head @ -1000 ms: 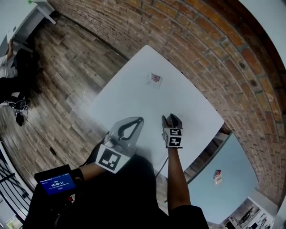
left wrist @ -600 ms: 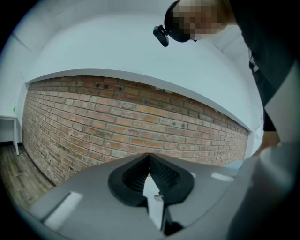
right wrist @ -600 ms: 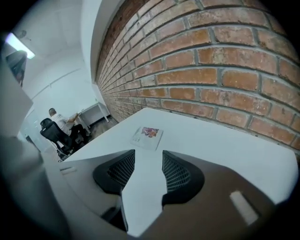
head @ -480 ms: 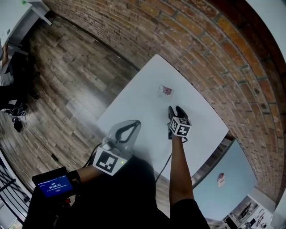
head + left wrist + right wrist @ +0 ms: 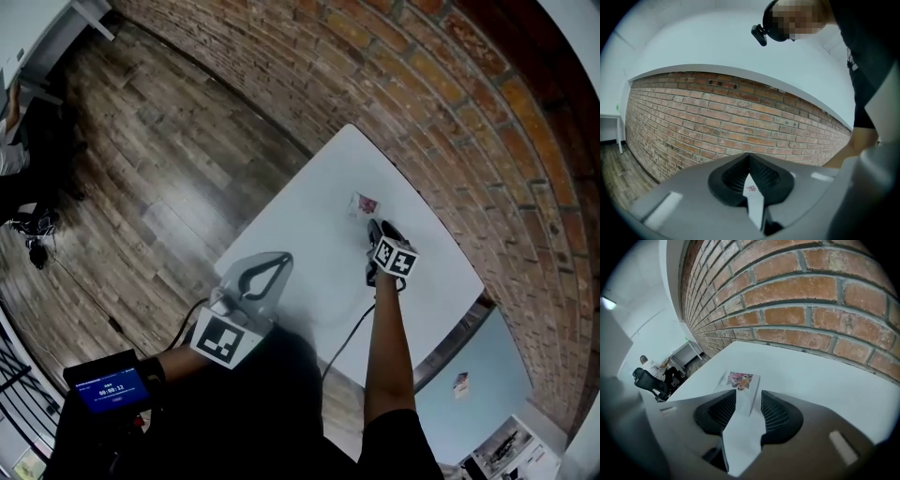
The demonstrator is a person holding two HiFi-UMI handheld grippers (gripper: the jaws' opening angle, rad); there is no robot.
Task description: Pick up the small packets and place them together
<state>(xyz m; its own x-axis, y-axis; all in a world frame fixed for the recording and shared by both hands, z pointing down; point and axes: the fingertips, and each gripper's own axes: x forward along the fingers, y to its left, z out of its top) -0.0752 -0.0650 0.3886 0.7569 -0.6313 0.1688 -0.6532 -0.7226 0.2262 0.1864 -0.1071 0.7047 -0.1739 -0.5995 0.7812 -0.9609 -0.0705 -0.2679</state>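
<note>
One small packet (image 5: 739, 384) lies just ahead of the right claw (image 5: 748, 394) on the white surface (image 5: 825, 380).
Its long axis runs straight away from the claw, near edge showing between the parted jaws, which have just been closing slightly and touch nothing; the left claw (image 5: 750, 158), tips together, hangs well back by the surface's edge. Pink-red picture on the far end; no lettering legible.

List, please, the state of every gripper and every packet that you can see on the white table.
left gripper: shut, tips together, nothing held.
right gripper: open; its jaws have just been closing, with nothing gripped.
packet: lying flat on the white table, its near end between the right gripper's tips, not clamped.
</note>
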